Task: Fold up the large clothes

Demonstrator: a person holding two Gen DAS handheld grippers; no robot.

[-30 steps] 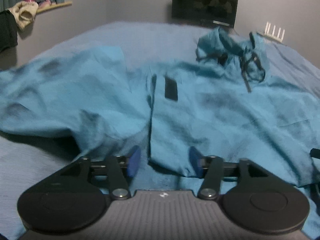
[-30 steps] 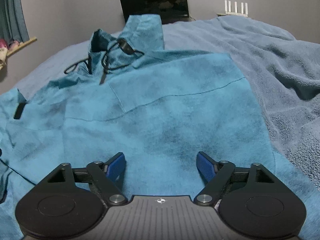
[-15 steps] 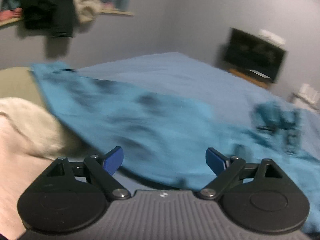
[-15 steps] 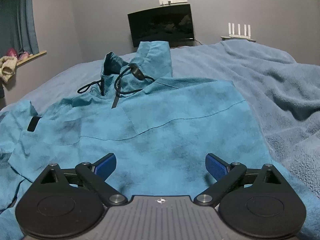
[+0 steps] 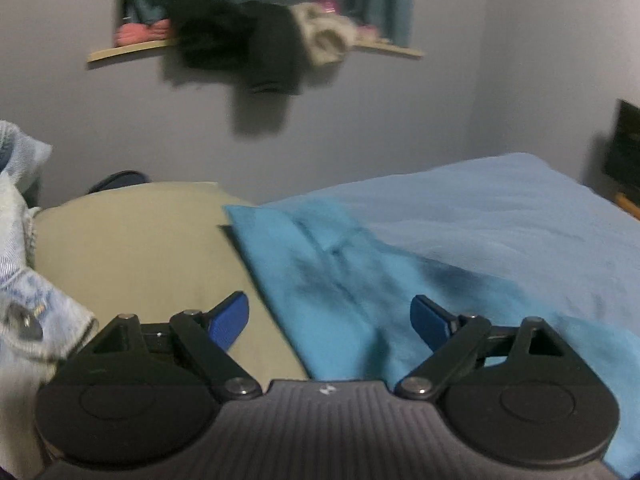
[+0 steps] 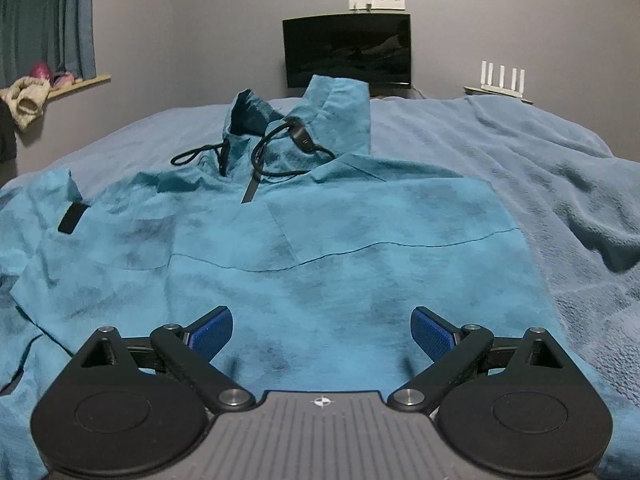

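A large teal hooded jacket lies spread on the bed, hood and black drawcords at the far end, a black tab on its left part. My right gripper is open and empty, just above the jacket's near body. In the left wrist view one teal sleeve stretches out toward the bed's side. My left gripper is open and empty, over the sleeve's near edge.
The bed has a blue cover and a rumpled blue blanket on the right. A beige cushion and denim cloth lie left of the sleeve. A wall shelf holds clothes. A dark monitor stands behind the bed.
My left gripper has opened wider and swung left from the jacket's front to the sleeve and the shelf wall. My right gripper has opened wider and drawn back a little.
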